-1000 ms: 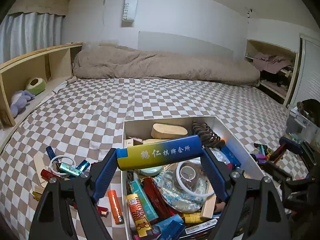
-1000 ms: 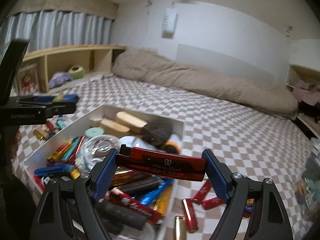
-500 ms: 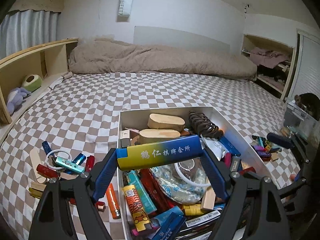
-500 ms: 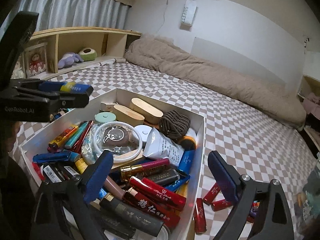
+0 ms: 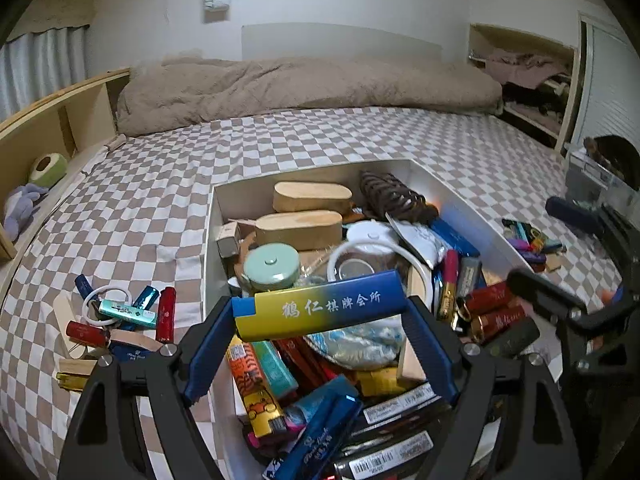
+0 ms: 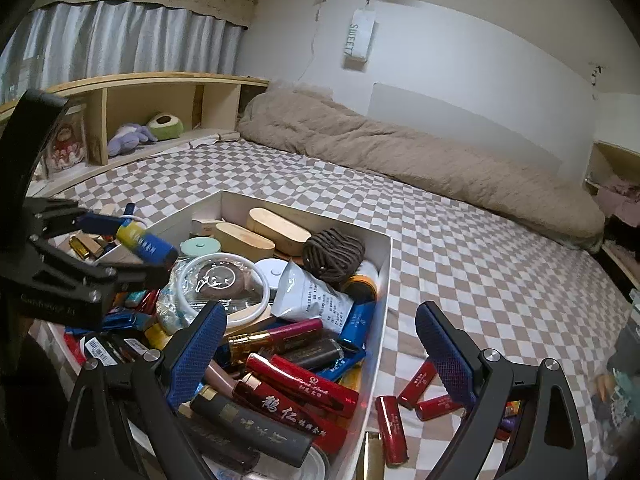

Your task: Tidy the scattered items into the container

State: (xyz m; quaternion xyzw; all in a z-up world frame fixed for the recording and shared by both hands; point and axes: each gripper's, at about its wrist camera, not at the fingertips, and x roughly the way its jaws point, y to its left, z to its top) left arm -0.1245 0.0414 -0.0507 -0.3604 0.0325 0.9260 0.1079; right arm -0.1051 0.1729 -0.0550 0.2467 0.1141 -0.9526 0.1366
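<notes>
Left tool (image 5: 320, 354) grips blue-yellow lighter (image 5: 320, 307), hovering above white box (image 5: 208, 248), not yet dropped. Right tool (image 6: 320, 354) gapes empty over box's 3 o'clock rim. Box nearly full. Left on bed (image 6: 460, 248): red lighters (image 6: 416, 396) at box's 3 o'clock, lighter cluster (image 5: 120, 316) at 9 o'clock.

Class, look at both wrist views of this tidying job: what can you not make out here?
- Box bottom: both views, buried under the items.
- Box's near end: both views, cut off by the bottom edge and gripper frames.
- Loose pile beyond the box: left view, too small, partly behind the right gripper.
- Lighter: its underside faces away.
</notes>
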